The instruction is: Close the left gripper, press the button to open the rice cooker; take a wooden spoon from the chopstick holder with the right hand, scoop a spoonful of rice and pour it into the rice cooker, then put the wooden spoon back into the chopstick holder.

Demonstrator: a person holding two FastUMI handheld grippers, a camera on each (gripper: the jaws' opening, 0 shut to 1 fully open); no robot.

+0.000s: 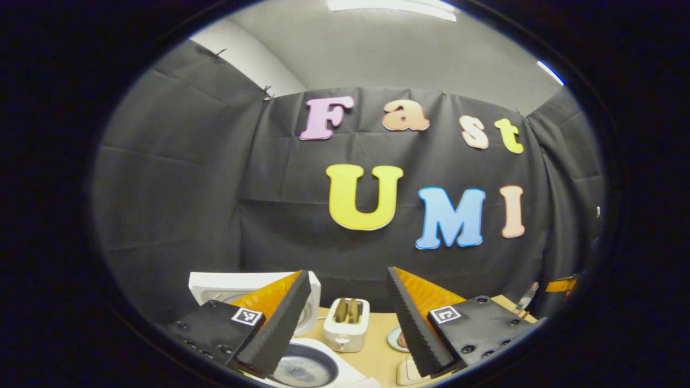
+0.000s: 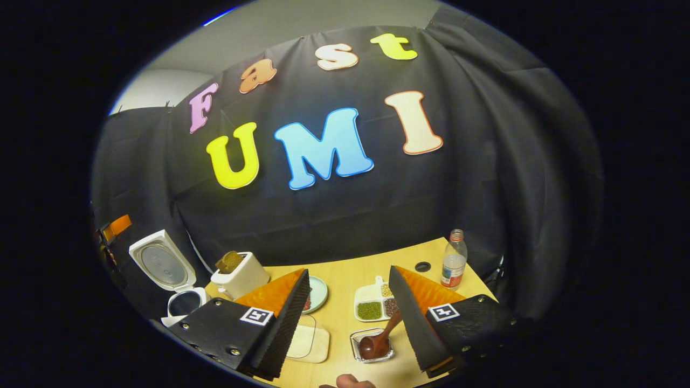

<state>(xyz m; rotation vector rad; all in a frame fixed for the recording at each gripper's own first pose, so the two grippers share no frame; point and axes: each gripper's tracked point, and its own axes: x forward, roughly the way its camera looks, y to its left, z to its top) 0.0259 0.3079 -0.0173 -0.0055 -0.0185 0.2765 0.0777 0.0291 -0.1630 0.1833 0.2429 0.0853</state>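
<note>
The white rice cooker (image 2: 186,302) stands at the table's left end, its lid (image 2: 160,265) swung up and the dark pot (image 1: 304,367) open. In the left gripper view the pot lies just below my left gripper (image 1: 347,272), which is open and holds nothing. My right gripper (image 2: 349,275) is also open. Between its fingers, lower down, a dark wooden spoon (image 2: 377,340) rests with its bowl in a small clear container (image 2: 372,353). The spoon's handle leans up toward the right-hand finger (image 2: 412,315); whether it touches I cannot tell.
A white toaster (image 2: 240,276) with bread stands beside the cooker. On the wooden table (image 2: 350,272) are a small round plate (image 2: 318,293), a divided white dish of beans (image 2: 372,303), a flat clear dish on a pale board (image 2: 308,338) and a water bottle (image 2: 454,262). A fingertip (image 2: 350,382) shows at the near edge.
</note>
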